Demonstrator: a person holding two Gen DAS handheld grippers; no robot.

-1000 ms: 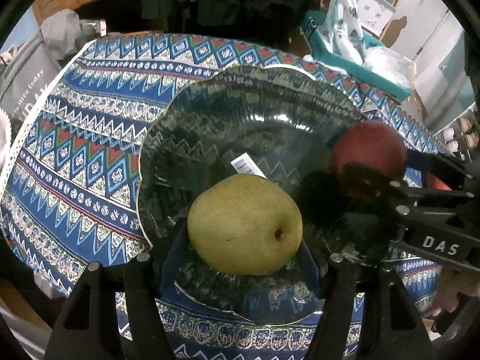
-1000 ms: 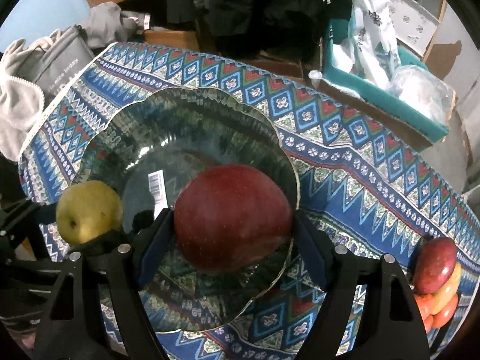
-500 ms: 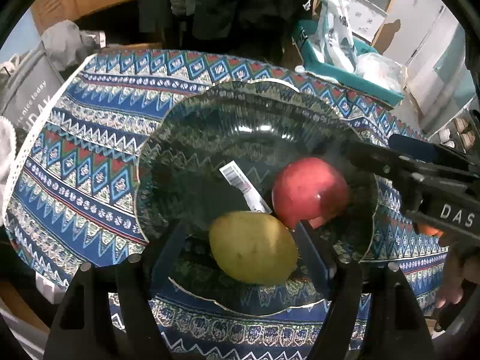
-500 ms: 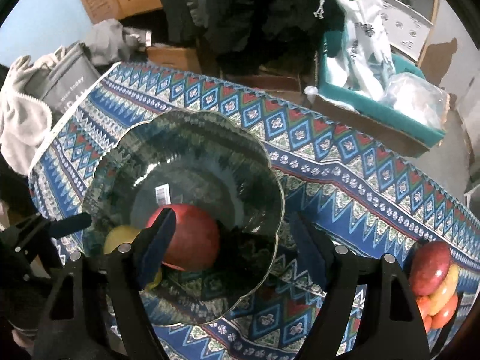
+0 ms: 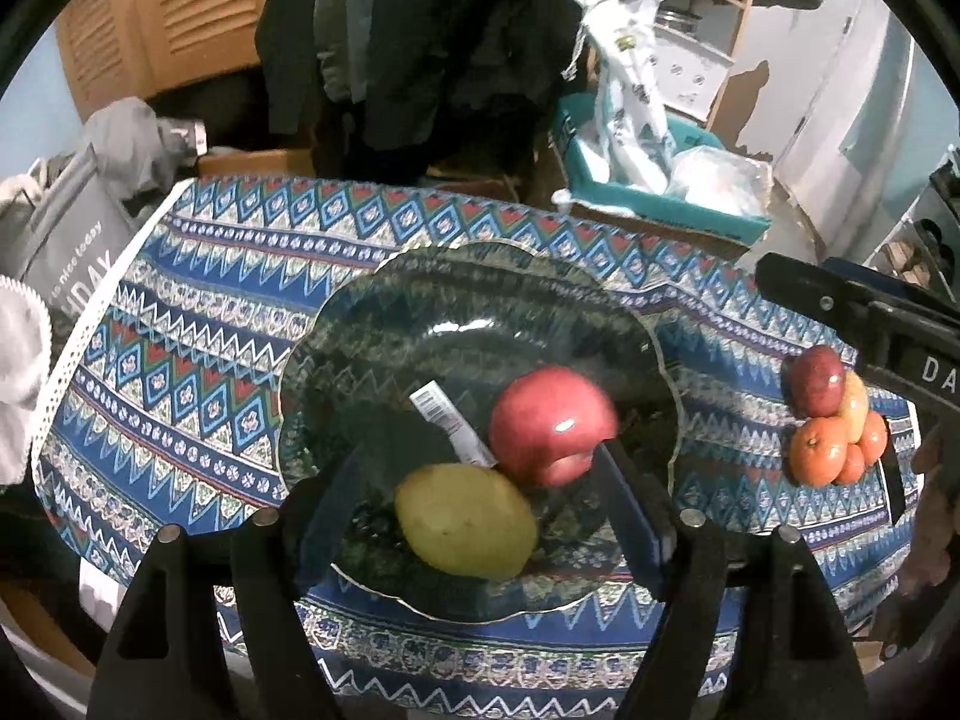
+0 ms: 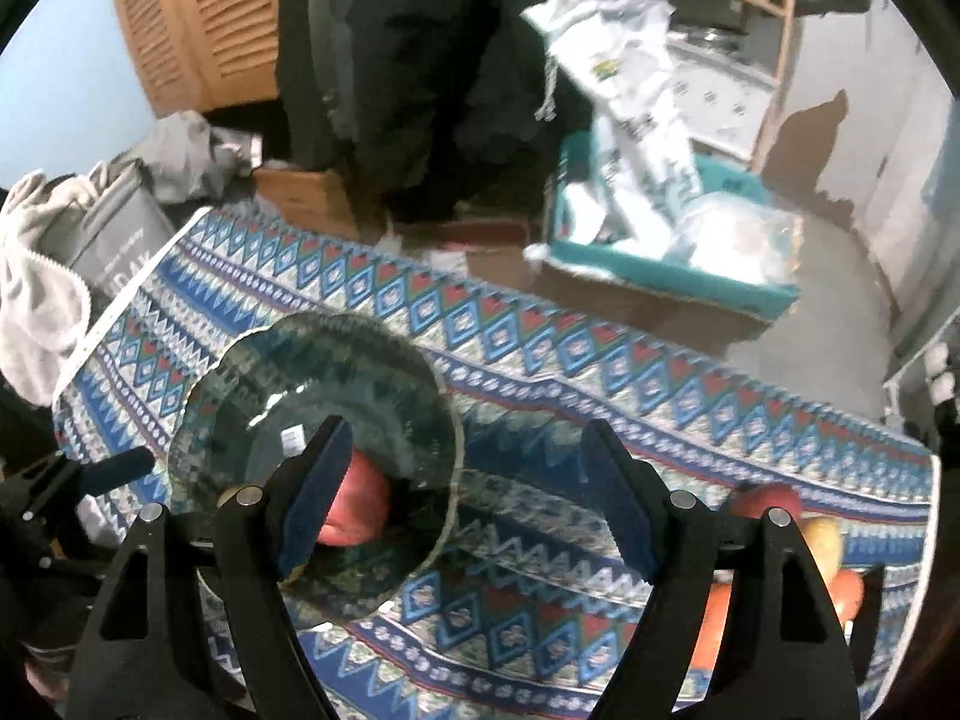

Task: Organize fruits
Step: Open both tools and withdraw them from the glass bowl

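A dark glass plate (image 5: 372, 324) with a scalloped rim lies on the patterned tablecloth. On it lie a yellow-green pear (image 5: 465, 521) and a red apple (image 5: 549, 423), touching side by side. My left gripper (image 5: 480, 516) is open and empty, held back above the plate's near edge. My right gripper (image 6: 465, 489) is open and empty, raised over the cloth to the right of the plate (image 6: 336, 354); the apple (image 6: 354, 510) shows behind its left finger. A pile of loose fruit (image 5: 831, 429), a red apple and several oranges, lies at the right end of the cloth.
A barcode sticker (image 5: 453, 423) lies on the plate. A teal box with plastic bags (image 5: 654, 180) stands behind the table. A grey bag (image 5: 72, 252) and white cloth sit at the left. The right gripper's body (image 5: 870, 324) shows at the left view's right side.
Both grippers let go of their fruit: the pear and the red apple now lie on the plate. Both grippers have pulled back and up, and the right one has swung rightward.
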